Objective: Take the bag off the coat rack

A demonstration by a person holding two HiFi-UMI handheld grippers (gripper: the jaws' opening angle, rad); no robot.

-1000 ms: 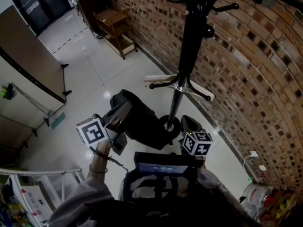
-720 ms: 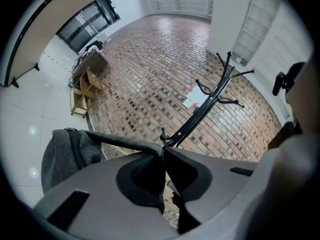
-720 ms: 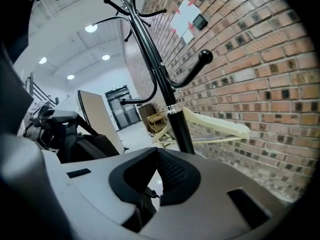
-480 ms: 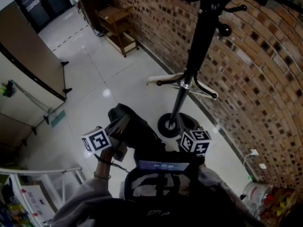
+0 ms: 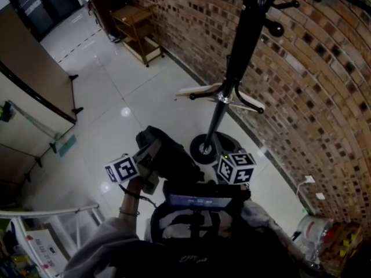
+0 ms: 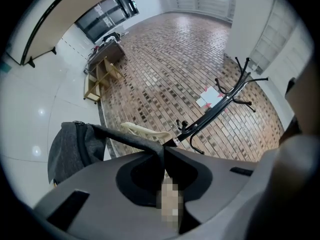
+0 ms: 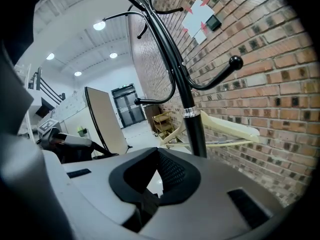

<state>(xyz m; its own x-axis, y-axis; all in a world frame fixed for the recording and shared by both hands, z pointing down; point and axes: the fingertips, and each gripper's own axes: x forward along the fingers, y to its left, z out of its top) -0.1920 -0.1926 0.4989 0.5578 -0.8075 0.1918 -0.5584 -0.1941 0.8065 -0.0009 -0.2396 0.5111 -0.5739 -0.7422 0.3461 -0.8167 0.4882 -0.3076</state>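
Observation:
The dark grey bag (image 5: 169, 155) hangs off the coat rack, low over the floor beside the rack's round base (image 5: 204, 149). My left gripper (image 5: 152, 150) is shut on the bag's strap. In the left gripper view the strap (image 6: 125, 140) runs taut from the bag (image 6: 75, 149) into the closed left gripper (image 6: 163, 148). The black coat rack (image 5: 235, 62) rises against the brick wall, its hooks bare. My right gripper (image 5: 227, 155) sits close to the rack's base. In the right gripper view the right gripper (image 7: 158, 151) is shut on nothing, with the coat rack pole (image 7: 192, 124) just beyond it.
A cream hanger (image 5: 223, 94) hangs on the rack's lower arms. The brick wall (image 5: 307, 97) runs along the right. A wooden cart (image 5: 138, 32) stands far back. A tilted board on legs (image 5: 35, 68) is at left, a white frame (image 5: 52, 213) at bottom left.
The bag and my left gripper have drifted slightly left, away from the rack's base. The view has shifted, so the rack looks a little farther off. Both grippers stay as they were.

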